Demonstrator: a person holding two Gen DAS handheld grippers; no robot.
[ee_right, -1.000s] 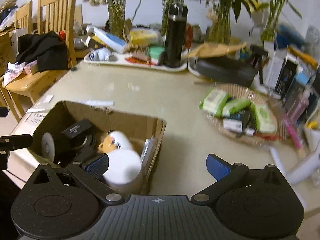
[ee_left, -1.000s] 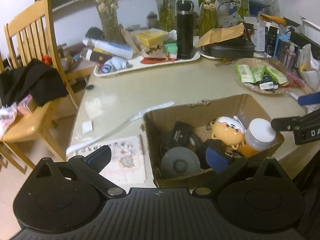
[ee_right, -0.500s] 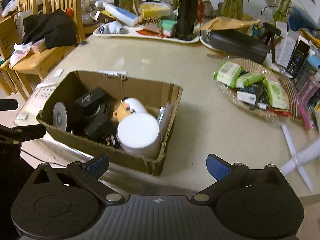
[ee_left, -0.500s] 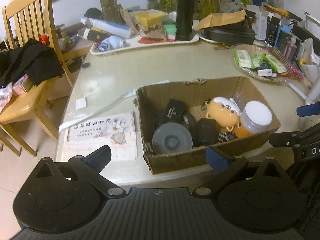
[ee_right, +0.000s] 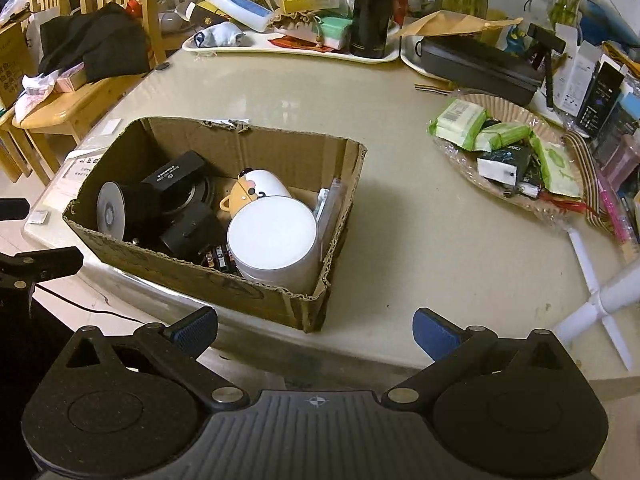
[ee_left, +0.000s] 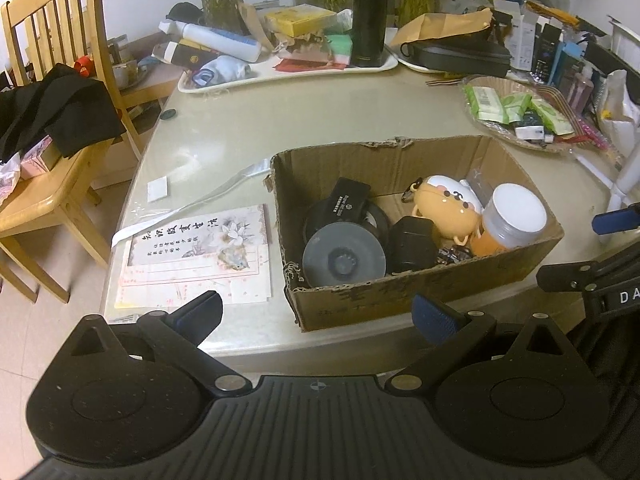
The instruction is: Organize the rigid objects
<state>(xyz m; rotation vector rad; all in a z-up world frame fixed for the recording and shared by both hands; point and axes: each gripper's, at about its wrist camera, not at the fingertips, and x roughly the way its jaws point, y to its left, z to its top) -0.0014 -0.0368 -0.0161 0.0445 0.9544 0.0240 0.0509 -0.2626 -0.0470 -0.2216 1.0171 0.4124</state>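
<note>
Cardboard box [ee_left: 416, 280] at the near edge of the beige table [ee_left: 320, 120], open-topped, packed with rigid items: white-lidded jar [ee_left: 510, 218] in the near right corner, orange-and-white figurine [ee_left: 448, 204] just behind it, grey disc [ee_left: 344, 258] leaning at the left end, small black box [ee_left: 412, 244] between disc and jar, flat black case [ee_left: 348, 202] tilted over a dark ring.

Left gripper [ee_left: 316, 314] held back from the table edge, fingers spread wide, nothing between the blue pads [ee_left: 434, 314].

Right gripper [ee_right: 314, 326] likewise wide open and empty (pads level with the table's front rim), box [ee_right: 208, 276] ahead and to its left, jar [ee_right: 274, 236] nearest.

Beside the box, left: printed sheet [ee_left: 200, 256] flat on the table. Farther right: wicker basket [ee_left: 504, 84] of green packets. At the back: white tray [ee_left: 288, 74] carrying a black flask [ee_left: 368, 16]. Wooden chair [ee_left: 44, 92] at the table's left, draped in black cloth.
</note>
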